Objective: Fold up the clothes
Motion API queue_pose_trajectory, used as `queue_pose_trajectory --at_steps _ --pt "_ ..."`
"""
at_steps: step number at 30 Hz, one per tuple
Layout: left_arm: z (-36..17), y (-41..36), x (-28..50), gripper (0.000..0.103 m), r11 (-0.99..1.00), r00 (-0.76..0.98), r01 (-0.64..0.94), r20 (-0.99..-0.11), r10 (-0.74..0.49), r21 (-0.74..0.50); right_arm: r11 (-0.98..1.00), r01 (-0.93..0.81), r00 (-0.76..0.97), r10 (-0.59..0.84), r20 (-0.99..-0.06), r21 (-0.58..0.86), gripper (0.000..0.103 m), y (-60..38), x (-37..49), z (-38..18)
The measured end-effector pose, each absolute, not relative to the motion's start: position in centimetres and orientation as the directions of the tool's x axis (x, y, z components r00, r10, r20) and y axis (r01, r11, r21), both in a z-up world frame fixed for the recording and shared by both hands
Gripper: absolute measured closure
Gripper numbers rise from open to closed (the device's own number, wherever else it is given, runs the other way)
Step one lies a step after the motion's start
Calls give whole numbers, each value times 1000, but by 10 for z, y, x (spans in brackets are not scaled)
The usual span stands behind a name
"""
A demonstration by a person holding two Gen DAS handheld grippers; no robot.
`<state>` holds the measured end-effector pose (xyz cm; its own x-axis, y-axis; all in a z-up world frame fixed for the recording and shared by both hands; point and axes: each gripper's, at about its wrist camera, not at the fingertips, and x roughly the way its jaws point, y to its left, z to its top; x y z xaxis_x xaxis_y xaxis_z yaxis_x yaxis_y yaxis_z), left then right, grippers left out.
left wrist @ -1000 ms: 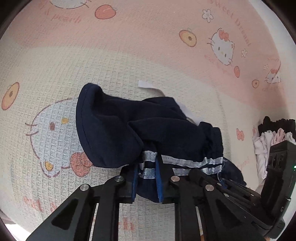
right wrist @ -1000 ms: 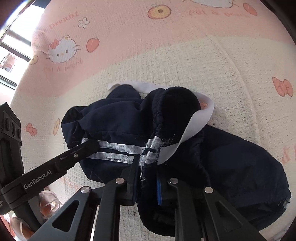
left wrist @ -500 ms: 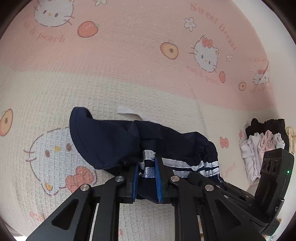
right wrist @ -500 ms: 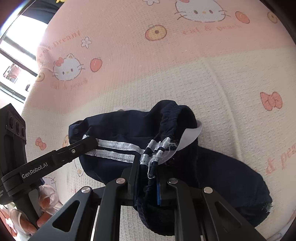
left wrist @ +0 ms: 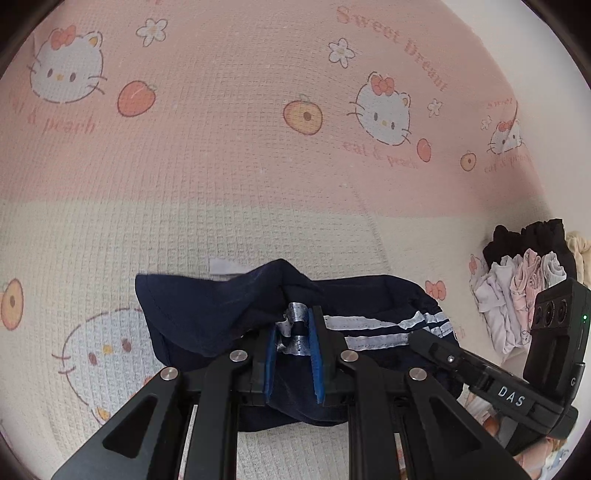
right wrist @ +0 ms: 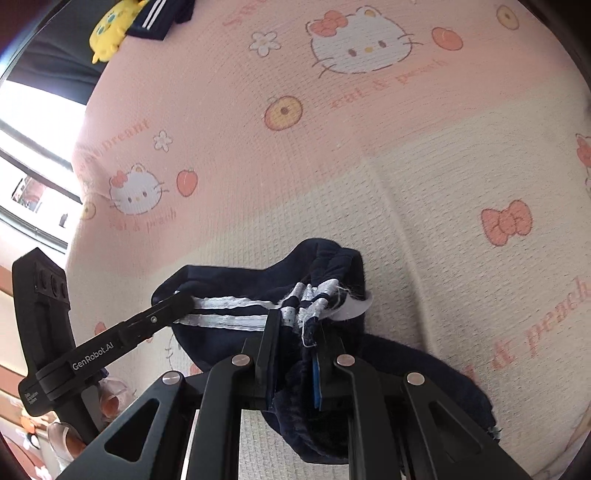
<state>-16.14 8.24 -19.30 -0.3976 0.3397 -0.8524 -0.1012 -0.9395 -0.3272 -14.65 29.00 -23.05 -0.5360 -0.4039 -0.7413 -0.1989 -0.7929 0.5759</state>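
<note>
Here both hand-held grippers (left wrist: 293,345) (right wrist: 295,345) pinch navy shorts (left wrist: 207,317).

A pink and cream blanket (left wrist: 258,166) with cat faces, peaches and bows covers the whole surface. At the right edge of the blanket lies a pile of light and black clothes (left wrist: 517,266). Beyond its far left corner sits a yellow plush toy (right wrist: 109,27).

Bed: I see a pink-and-cream cat-print waffle cover (left wrist: 229,206).
On it: navy striped shorts (left wrist: 207,317); folded clothes pile (left wrist: 517,273) near the right edge.
</note>
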Motion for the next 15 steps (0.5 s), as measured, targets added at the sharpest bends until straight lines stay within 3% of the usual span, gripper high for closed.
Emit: queue_pose_trajectory --at_steps 8,15 --pt "-188 79 -179 89 -945 -393 -115 -860 325 -305 -775 -237 -564 -381 -733 585 91 324 -145 -225" --pt "-182 80 -190 89 -946 -403 -153 -856 323 -285 -712 -259 -541 -453 -709 652 87 333 -149 -234"
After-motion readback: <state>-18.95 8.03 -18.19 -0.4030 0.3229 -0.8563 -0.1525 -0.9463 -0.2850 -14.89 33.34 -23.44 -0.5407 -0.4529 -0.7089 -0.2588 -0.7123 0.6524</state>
